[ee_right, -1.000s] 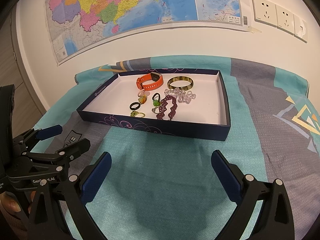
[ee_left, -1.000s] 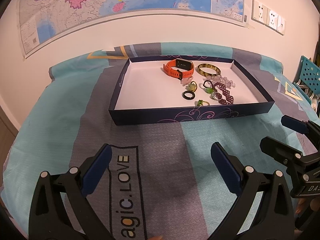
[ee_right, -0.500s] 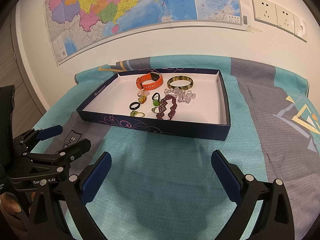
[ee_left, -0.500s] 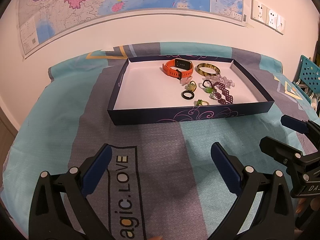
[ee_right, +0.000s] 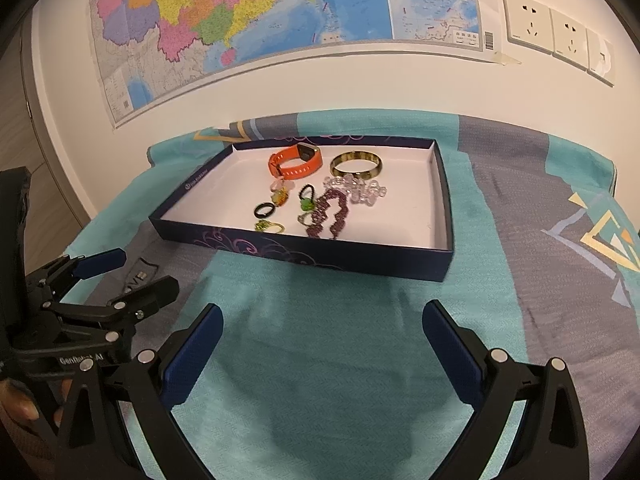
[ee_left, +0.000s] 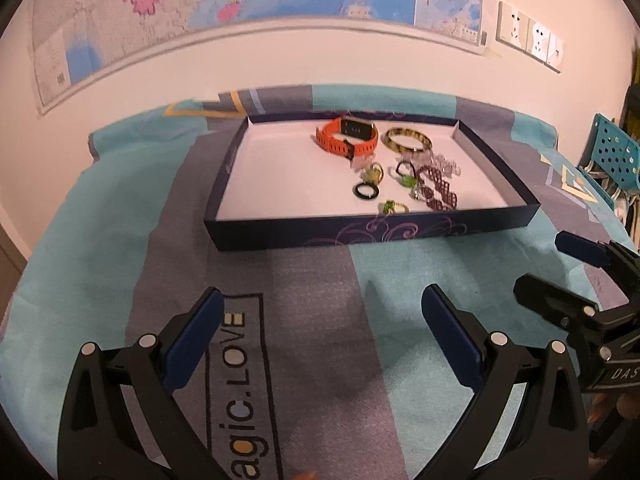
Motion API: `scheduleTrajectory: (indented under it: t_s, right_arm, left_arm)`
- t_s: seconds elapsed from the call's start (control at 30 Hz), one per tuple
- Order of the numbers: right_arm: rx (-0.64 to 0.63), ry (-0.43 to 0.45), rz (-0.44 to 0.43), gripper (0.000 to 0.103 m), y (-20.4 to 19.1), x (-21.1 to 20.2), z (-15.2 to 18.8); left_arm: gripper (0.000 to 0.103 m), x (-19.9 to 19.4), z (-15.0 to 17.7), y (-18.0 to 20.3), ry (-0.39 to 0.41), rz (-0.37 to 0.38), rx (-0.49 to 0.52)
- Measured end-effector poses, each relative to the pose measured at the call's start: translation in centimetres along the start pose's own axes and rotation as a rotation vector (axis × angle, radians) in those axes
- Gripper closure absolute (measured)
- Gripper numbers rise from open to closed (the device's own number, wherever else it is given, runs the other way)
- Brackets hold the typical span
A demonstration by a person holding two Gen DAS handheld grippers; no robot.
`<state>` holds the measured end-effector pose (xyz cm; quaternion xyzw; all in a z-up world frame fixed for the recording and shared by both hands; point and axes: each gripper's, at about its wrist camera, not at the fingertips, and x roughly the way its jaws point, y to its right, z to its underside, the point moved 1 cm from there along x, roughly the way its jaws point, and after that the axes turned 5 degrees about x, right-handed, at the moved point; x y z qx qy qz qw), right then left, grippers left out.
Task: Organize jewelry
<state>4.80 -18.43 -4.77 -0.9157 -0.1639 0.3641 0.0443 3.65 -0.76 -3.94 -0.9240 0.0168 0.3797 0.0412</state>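
A: Holding both tongs spread wide, nothing gripped. Left tongs (ee_left: 320, 336) over the grey stripe of the cloth (ee_left: 100, 264) covering the desk; right tongs (ee_right: 322, 342) over the teal stripe, both short of the tray (ee_right: 304, 258).

B: Confirmed. Jewelry all inside the tray, clustered toward its far right part. Orange watch band (ee_right: 295, 161) at the back, gold bangle (ee_right: 356, 165) just beside it.

A: Noted nearer the front: black ring (ee_right: 264, 211), green-stone ring (ee_right: 269, 226), purple beaded bracelet (ee_right: 330, 216), clear crystal beads (ee_right: 362, 191).

B: Left half of tray floor bare white. Map (ee_right: 280, 12) on wall behind.
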Motion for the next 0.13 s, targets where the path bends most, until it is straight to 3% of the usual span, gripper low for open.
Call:
scheduleTrajectory:
  t_s: [0.13]
  right_arm:
    - [0.012, -0.057, 0.037, 0.007, 3.4, 0.2, -0.1]
  left_arm:
    - [0.006, 0.5, 0.2, -1.0, -0.016, -0.006, -0.019]
